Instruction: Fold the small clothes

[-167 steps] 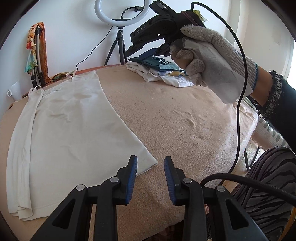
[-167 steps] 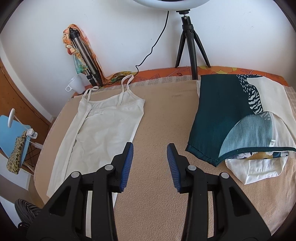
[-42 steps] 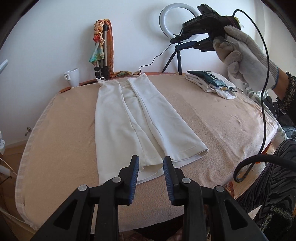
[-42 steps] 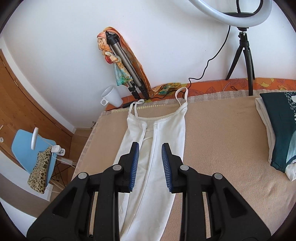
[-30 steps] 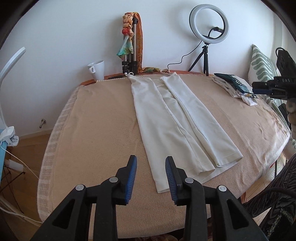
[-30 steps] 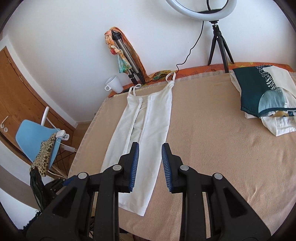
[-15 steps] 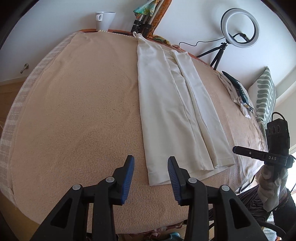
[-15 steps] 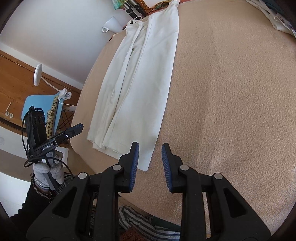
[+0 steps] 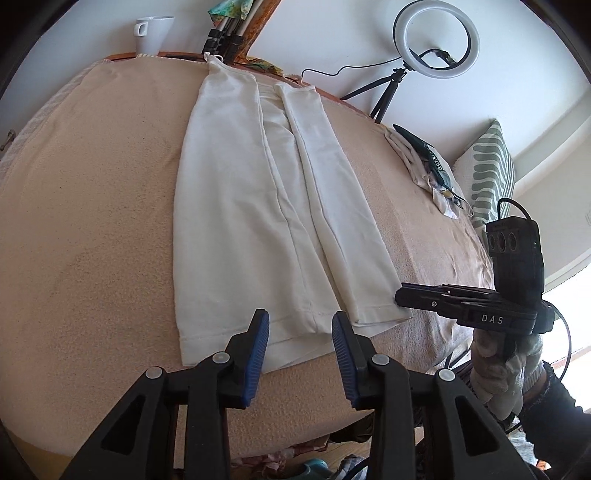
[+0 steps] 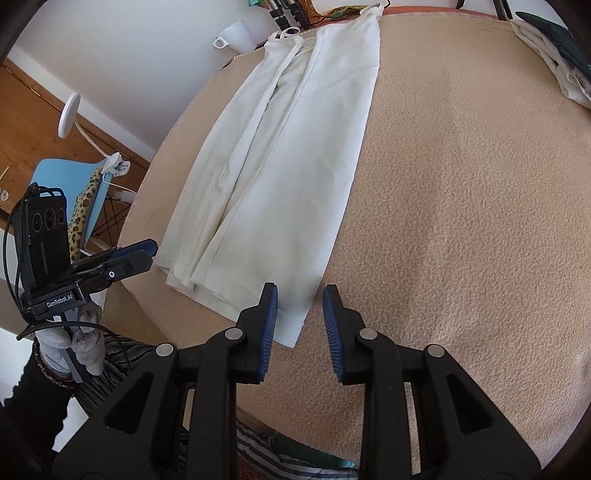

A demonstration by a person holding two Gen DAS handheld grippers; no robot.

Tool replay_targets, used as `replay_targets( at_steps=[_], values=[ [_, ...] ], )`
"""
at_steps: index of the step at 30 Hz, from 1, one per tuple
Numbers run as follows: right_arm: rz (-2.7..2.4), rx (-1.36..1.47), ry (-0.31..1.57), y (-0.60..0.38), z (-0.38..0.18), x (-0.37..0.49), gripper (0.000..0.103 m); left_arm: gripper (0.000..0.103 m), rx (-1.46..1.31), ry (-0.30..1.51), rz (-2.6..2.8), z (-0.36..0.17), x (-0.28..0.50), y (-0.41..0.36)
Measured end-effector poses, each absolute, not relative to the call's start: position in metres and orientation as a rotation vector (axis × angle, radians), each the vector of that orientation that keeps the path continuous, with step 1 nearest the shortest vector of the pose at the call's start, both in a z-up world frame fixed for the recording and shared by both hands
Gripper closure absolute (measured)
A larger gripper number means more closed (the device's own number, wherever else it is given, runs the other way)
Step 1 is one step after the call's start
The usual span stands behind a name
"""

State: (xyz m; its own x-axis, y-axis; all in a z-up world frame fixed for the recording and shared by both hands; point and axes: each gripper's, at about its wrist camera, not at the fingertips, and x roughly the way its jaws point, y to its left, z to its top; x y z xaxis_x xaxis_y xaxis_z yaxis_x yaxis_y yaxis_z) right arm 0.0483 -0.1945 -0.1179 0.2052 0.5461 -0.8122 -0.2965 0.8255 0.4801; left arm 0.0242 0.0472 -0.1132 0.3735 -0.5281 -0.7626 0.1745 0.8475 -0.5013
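Note:
A white strappy top (image 9: 255, 206) lies flat on the beige blanket (image 9: 92, 221), both long sides folded inward, straps at the far end. It also shows in the right wrist view (image 10: 280, 155). My left gripper (image 9: 299, 347) is open and empty just above the top's near hem. My right gripper (image 10: 298, 325) is open and empty at the hem's right corner. The right gripper also shows from the side in the left wrist view (image 9: 402, 291); the left gripper also shows in the right wrist view (image 10: 147, 251).
A pile of folded clothes (image 9: 424, 162) lies at the far right of the blanket. A white mug (image 9: 151, 29), a ring light on a tripod (image 9: 436, 40) and a striped cushion (image 9: 491, 170) stand behind. The near blanket edge drops off just below the hem.
Both grippers have come down from high over the table to the near hem, one at each side. The top's right side was folded inward earlier.

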Motion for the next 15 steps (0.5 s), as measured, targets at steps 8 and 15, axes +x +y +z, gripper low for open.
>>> replay_targets(
  at_steps=[8, 15],
  values=[
    [0.618, 0.265, 1.222, -0.201, -0.120, 0.050, 0.076, 0.094, -0.296, 1.120, -0.424, -0.123, 0.028, 0.028],
    [0.628, 0.248, 1.219, -0.198, -0.120, 0.050, 0.076, 0.090, -0.236, 1.087, -0.478, -0.116, 0.025, 0.012]
  ],
)
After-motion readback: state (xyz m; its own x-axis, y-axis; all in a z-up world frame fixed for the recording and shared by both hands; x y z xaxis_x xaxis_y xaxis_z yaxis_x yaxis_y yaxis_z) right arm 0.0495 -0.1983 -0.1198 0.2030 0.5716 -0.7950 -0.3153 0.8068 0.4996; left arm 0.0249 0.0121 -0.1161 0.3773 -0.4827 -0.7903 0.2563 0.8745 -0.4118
